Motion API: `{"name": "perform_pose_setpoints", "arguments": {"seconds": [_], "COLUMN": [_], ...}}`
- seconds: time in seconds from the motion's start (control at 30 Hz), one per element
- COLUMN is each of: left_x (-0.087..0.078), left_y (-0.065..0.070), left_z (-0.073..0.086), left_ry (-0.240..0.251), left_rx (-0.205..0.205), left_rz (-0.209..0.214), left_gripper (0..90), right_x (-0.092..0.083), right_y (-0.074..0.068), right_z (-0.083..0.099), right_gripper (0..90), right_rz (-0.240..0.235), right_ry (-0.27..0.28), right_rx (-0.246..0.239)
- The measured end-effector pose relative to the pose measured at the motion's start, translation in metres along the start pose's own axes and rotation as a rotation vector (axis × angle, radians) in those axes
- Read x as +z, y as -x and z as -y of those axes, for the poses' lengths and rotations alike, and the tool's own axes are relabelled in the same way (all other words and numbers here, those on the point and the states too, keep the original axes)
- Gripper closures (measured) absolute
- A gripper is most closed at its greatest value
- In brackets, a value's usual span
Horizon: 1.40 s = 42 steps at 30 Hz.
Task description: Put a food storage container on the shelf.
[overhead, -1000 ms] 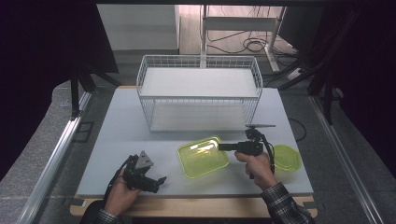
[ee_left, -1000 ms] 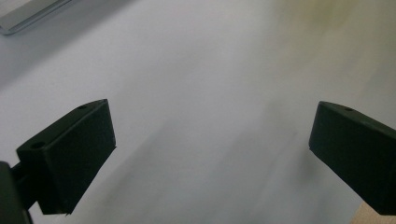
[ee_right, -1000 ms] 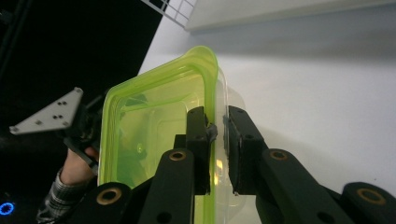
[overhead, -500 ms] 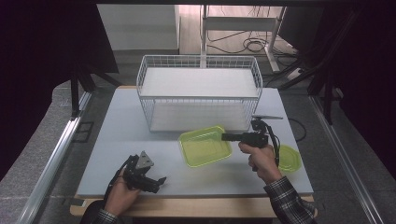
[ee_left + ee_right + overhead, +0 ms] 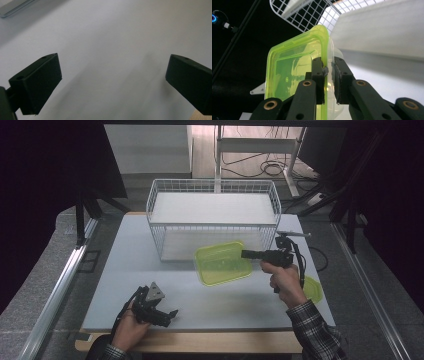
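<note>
- The right gripper (image 5: 246,253) pinches the rim of the yellow-green clear plastic container (image 5: 222,262), carrying it toward the white wire basket (image 5: 212,202) at the table's far edge.
- The left gripper (image 5: 167,314), jaws spread and empty, rests idle near the table's front edge.

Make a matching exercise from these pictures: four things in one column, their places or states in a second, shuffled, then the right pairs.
Things:
1. Yellow-green lidded plastic container
2. White wire basket
3. Left tongs
4. Second yellow-green plastic piece

Places or states:
A. open, with nothing between them, low over the table's near left part
B. flat on the table by the right forearm
C. clamped at its rim in the right tongs, lifted and tilted
D. standing at the far middle of the table

Pairs: 1-C, 2-D, 3-A, 4-B
</note>
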<state>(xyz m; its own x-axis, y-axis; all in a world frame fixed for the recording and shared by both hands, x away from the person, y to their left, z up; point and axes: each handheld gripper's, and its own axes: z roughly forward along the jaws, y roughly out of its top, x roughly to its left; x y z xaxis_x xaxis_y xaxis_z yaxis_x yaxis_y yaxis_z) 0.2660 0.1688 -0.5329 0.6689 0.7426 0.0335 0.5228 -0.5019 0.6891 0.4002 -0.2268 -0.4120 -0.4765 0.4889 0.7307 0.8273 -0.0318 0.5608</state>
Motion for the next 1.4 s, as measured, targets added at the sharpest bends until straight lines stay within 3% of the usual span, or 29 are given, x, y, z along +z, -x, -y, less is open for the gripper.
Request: {"name": "perform_pose_setpoints", "arguments": {"seconds": [0.93, 1.4], "left_x": [0.0, -0.002], "left_y": [0.0, -0.003], "left_z": [0.0, 0.0], "left_ry": [0.003, 0.0], "left_rx": [-0.001, -0.048], "left_rz": [-0.002, 0.011], "left_gripper": [0.2, 1.6], "right_x": [-0.011, -0.01], "right_y": [-0.04, -0.053], "right_z": [-0.056, -0.083], "right_gripper": [80.0, 79.9], "right_rz": [0.012, 0.058], "right_ry": [0.109, 0.161], "right_rx": [-0.061, -0.091]}}
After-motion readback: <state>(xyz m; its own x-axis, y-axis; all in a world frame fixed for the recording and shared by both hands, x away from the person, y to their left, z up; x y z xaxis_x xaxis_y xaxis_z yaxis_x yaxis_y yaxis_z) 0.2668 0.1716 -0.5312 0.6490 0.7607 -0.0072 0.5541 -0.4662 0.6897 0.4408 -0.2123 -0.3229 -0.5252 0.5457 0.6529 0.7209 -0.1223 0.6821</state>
